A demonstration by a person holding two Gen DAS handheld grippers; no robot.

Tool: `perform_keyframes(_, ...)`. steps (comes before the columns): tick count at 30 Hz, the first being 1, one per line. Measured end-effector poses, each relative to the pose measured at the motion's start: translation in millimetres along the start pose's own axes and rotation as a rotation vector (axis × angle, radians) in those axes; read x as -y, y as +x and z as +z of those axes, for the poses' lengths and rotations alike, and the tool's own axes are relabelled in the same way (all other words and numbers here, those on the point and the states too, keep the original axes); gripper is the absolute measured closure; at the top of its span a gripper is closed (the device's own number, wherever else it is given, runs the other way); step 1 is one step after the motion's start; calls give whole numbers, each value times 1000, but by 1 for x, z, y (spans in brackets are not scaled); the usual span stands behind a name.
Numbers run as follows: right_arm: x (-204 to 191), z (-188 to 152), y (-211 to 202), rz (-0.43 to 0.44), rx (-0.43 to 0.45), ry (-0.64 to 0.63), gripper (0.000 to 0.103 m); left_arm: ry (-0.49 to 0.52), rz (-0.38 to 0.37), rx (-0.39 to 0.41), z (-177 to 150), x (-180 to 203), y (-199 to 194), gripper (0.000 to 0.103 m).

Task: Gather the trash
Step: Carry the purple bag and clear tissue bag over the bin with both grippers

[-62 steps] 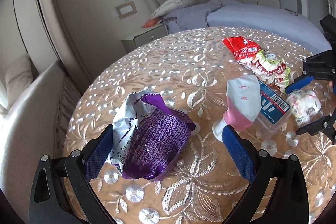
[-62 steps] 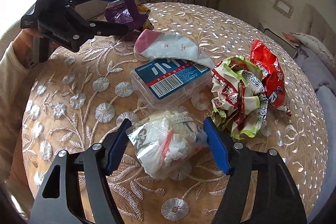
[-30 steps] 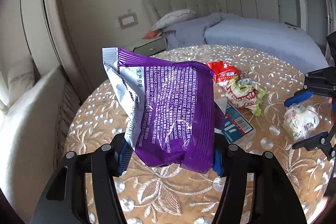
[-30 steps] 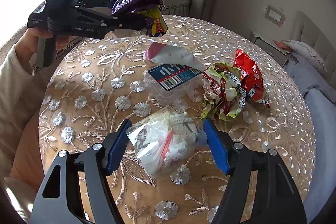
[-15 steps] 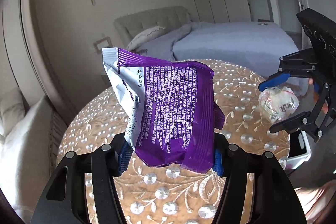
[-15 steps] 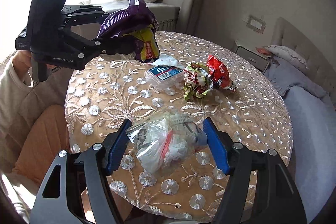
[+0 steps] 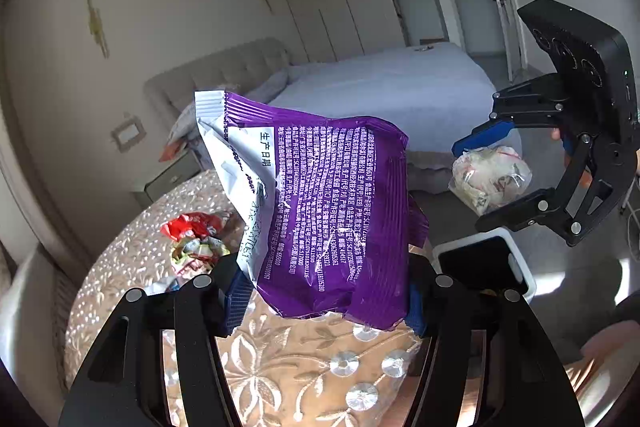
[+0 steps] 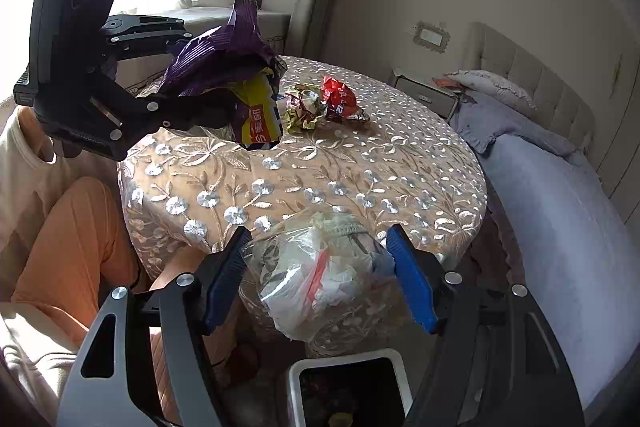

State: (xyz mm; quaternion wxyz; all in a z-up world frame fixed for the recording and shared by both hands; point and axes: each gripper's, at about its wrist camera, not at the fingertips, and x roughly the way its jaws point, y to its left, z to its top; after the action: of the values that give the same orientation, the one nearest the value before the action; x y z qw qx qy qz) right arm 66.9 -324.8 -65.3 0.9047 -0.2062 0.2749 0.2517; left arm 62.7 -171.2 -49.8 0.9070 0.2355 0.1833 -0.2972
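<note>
Carrying 2 pieces of trash off the round table (image 8: 440, 163) toward the white bin (image 8: 298, 371).
The left gripper (image 7: 320, 301) clamps a purple snack wrapper (image 7: 328, 211) upright by its base; the right gripper (image 8: 318, 281) pinches a clear bag of crumpled waste (image 8: 320, 275) above the bin's mouth, likely for dropping. Red and green wrappers (image 8: 324, 103) remain on the table.

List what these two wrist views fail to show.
- Left wrist view: the purple snack bag in the left gripper covers the middle of the table.
- Right wrist view: the bin is cut off by the bottom edge; its contents are too dark.
- Right wrist view: the clear bag holds crumpled scraps too small to identify.
</note>
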Motion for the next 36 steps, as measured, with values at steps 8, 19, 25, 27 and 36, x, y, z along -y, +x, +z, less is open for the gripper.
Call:
perform_keyframes(8,24,-70,-23,-54,-69,71,33,126,-173,-29,0,84,40,43)
perform_keyframes(19,59,-143,-3,-61,-186,199,33,269,-338,-187,-18,152,123,43)
perform_keyframes(25,77,-167,17,-45,-232,264,33,274,-395,-245,-32,163,152,43)
perform_keyframes(27,80,-175,23,-39,-249,274,33,272,-411,-265,-34,168,163,43)
perform_keyframes(36,98,-202,48,3,-301,321,33,277,-468,-366,-46,182,210,43)
